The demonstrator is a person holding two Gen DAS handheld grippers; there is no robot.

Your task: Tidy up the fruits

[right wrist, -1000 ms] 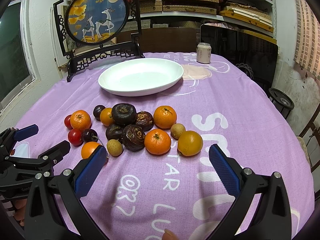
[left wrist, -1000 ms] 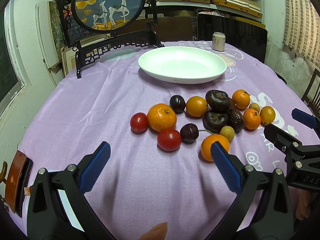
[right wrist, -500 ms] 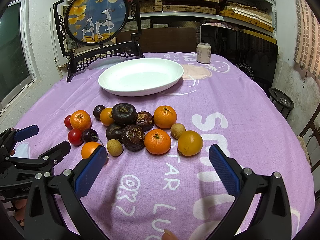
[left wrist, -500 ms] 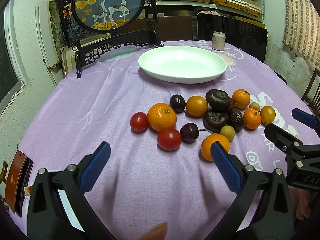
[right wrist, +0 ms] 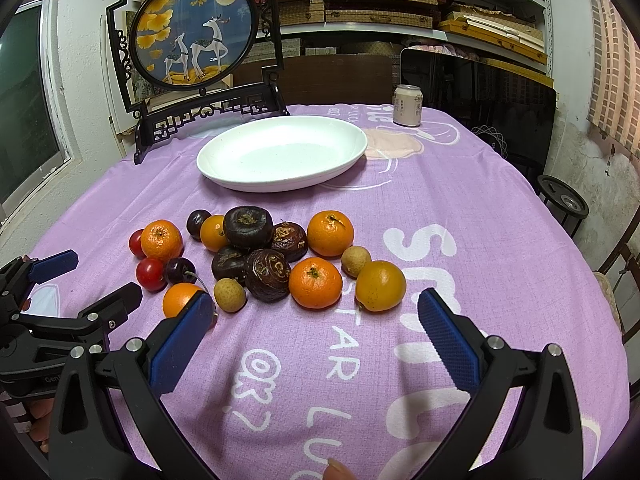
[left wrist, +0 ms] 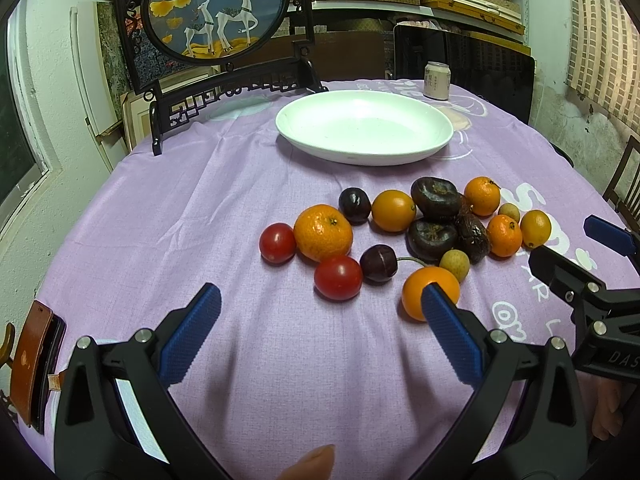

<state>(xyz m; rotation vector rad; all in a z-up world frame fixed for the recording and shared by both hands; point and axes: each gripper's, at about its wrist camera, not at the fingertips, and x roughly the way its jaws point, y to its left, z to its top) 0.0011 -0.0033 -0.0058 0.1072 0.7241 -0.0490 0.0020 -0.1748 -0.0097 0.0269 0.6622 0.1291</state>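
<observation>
Fruits (right wrist: 276, 258) lie in a loose cluster on the purple tablecloth (right wrist: 460, 208), toward the near-left part of the table and just short of the empty white dish (right wrist: 282, 152) that sits nearer the far edge. They are small, round and likely light, so any of them will roll if nudged. The tangerines (right wrist: 331, 233) have a dimpled rind that should grip well; the red tomatoes (left wrist: 338, 278) are smooth, thin-skinned and probably easy to bruise, so a gentle squeeze across the widest part suits them. The dark wrinkled fruits (right wrist: 267, 275) look soft and are packed against each other in the middle, which leaves little room for a finger to slip between them. Pieces at the rim of the cluster, such as the smooth orange fruit (left wrist: 430, 294) nearest the front edge or the yellowish one (right wrist: 380, 286) on the right, are the easiest to reach first. The left gripper (left wrist: 316, 324) hangs above the cloth with its blue pads spread wide and nothing between them; the right gripper (right wrist: 314, 340) is likewise spread and empty. Bare cloth runs between cluster and dish, giving a clear lane, and the right side of the table is free. A carved screen (right wrist: 192, 36) stands at the far left edge and a can (right wrist: 407, 105) at the far edge, both well apart from that lane.
</observation>
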